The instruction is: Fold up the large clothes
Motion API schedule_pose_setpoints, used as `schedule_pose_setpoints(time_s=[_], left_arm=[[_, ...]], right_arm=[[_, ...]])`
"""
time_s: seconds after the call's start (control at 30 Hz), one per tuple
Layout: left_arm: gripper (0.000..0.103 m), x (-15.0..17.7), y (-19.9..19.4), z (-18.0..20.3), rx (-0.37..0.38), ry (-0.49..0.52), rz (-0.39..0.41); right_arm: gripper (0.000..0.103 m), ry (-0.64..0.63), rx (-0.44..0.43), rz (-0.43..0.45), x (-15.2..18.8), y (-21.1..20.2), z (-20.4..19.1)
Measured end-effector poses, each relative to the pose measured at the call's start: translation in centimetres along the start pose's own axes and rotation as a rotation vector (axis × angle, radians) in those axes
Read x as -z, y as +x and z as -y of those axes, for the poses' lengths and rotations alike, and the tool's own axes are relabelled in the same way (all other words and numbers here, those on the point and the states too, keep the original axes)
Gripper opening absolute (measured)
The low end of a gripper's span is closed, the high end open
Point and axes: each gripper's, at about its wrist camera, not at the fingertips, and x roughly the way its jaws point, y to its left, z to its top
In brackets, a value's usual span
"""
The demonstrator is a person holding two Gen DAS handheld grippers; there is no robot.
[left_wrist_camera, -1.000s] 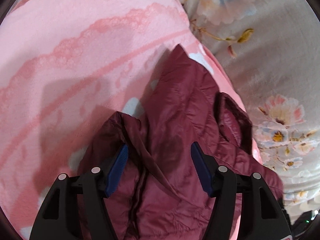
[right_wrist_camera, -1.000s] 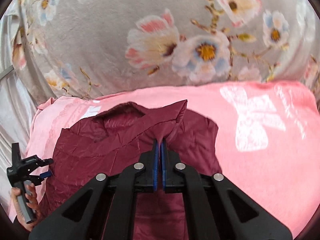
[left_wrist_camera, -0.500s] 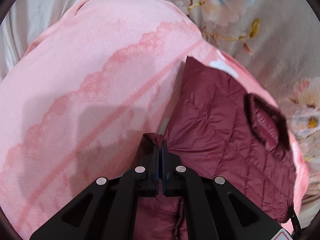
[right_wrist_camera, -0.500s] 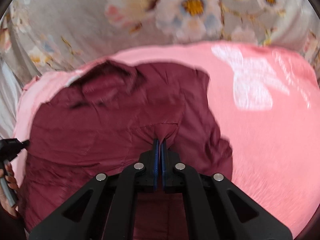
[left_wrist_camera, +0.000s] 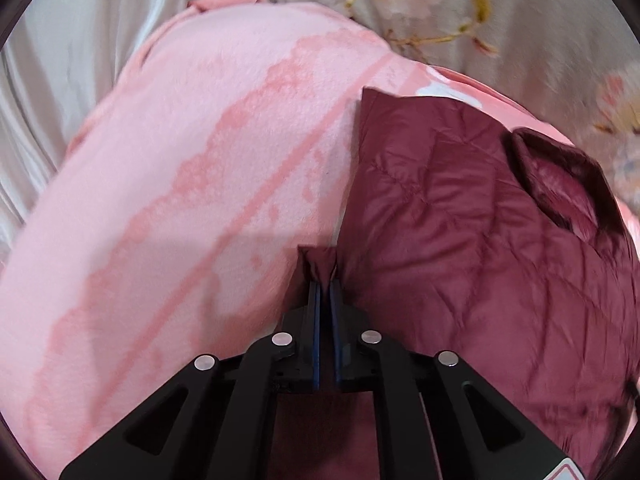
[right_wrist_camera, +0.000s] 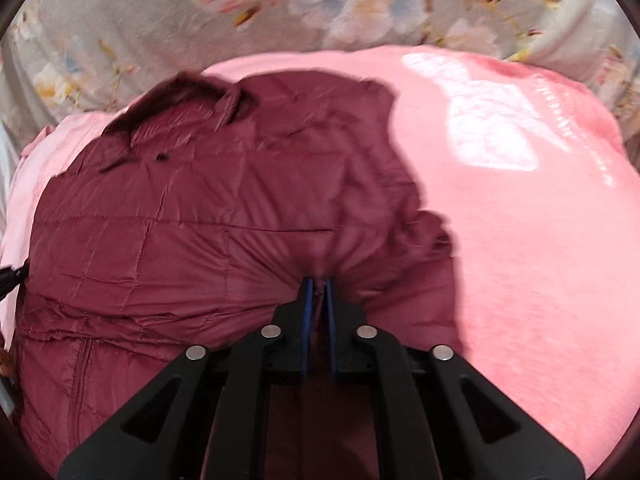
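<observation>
My left gripper (left_wrist_camera: 325, 286) and right gripper (right_wrist_camera: 316, 286) each pinch a fold of the maroon quilted jacket (right_wrist_camera: 192, 220), which lies on the pink blanket (right_wrist_camera: 540, 240); both jaws are opening, so the slick fabric may slip and the fold collapse.

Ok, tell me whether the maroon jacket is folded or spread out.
Mostly spread: the maroon jacket lies flat, collar showing, on the pink blanket. Underneath, cannot tell.

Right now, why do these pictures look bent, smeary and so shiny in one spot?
Left wrist view: fisheye rounding; the floral cloth is motion-smeared. Right wrist view: bright glare on the pink blanket, blurred flowers at top, and the jacket soft at its right edge.
</observation>
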Motion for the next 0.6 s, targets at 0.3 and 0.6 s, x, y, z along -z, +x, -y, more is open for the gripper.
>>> schedule_pose_setpoints(time_s=[0.3, 0.6], left_arm=[[0.008, -0.8, -7.4, 7.5, 0.101, 0.180, 0.144], [0.009, 2.4, 0.1, 15.4, 0.100, 0.272, 0.002]], right_arm=[[0.012, -0.120, -0.128, 0.088, -2.8, -3.1, -7.7], [0.012, -0.147, -0.145, -0.032, -0.7, 2.9, -11.9]])
